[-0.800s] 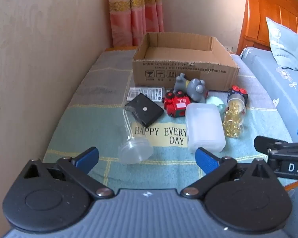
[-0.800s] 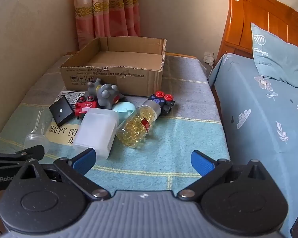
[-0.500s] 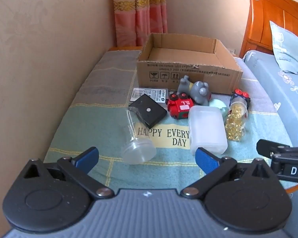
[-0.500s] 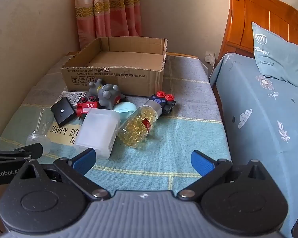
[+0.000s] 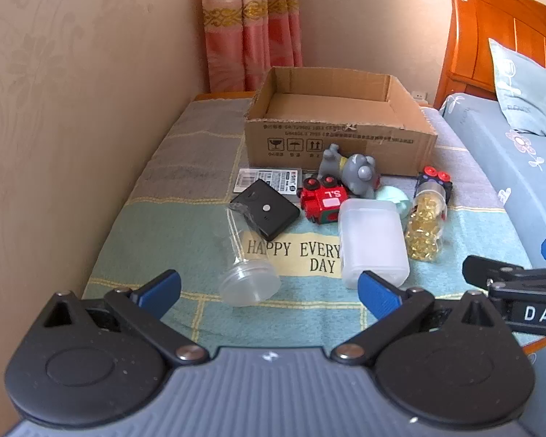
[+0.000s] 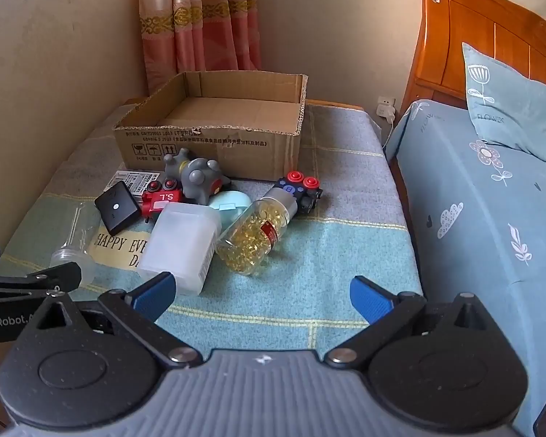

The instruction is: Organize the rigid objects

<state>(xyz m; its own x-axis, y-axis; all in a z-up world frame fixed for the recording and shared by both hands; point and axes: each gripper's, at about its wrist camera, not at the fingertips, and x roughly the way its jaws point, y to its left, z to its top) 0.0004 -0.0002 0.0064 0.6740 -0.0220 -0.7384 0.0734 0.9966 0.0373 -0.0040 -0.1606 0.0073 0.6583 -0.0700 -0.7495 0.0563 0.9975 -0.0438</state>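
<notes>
Both views shift slightly since earlier; objects unmoved. Left tongs and right tongs wide, empty, above the worktop. Toys, jar, white tub clustered before empty box.

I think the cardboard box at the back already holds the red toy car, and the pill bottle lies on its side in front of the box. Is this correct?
Not quite. The cardboard box is empty; the red toy car sits on the cloth in front of it, as the right wrist view shows. The pill bottle does lie on its side in front of the box.
</notes>
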